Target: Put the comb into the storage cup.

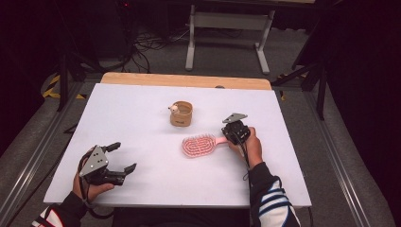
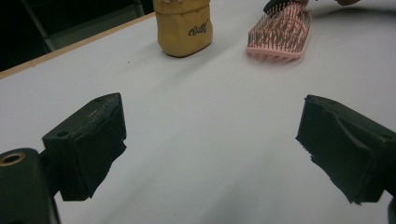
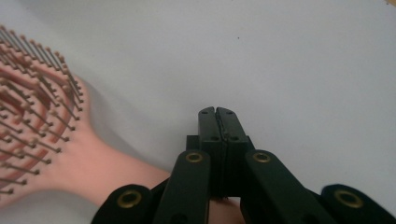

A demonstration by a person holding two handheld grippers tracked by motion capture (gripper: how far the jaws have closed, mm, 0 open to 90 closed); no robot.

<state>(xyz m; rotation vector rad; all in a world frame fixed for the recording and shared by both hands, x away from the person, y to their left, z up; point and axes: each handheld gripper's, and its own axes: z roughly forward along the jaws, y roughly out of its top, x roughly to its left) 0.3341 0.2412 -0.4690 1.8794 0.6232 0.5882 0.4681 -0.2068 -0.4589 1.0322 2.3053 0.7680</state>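
Observation:
A pink hairbrush [image 1: 198, 144] lies bristles up near the middle of the white table [image 1: 137, 101], handle toward the right. My right gripper [image 1: 231, 135] sits over the end of that handle. In the right gripper view its jaws [image 3: 215, 114] are pressed together with nothing between the tips, and the hairbrush [image 3: 37, 135] runs its handle underneath the linkage. My left gripper [image 1: 124, 156] rests at the front left of the table, open and holding nothing; in the left gripper view it [image 2: 210, 154] faces the hairbrush [image 2: 280, 35].
A small tan cup-like container [image 1: 181, 113] with dark lettering [image 2: 183, 25] stands behind the brush. The table's wooden far edge [image 1: 184, 80] borders grey floor with cables and a white frame [image 1: 227, 23].

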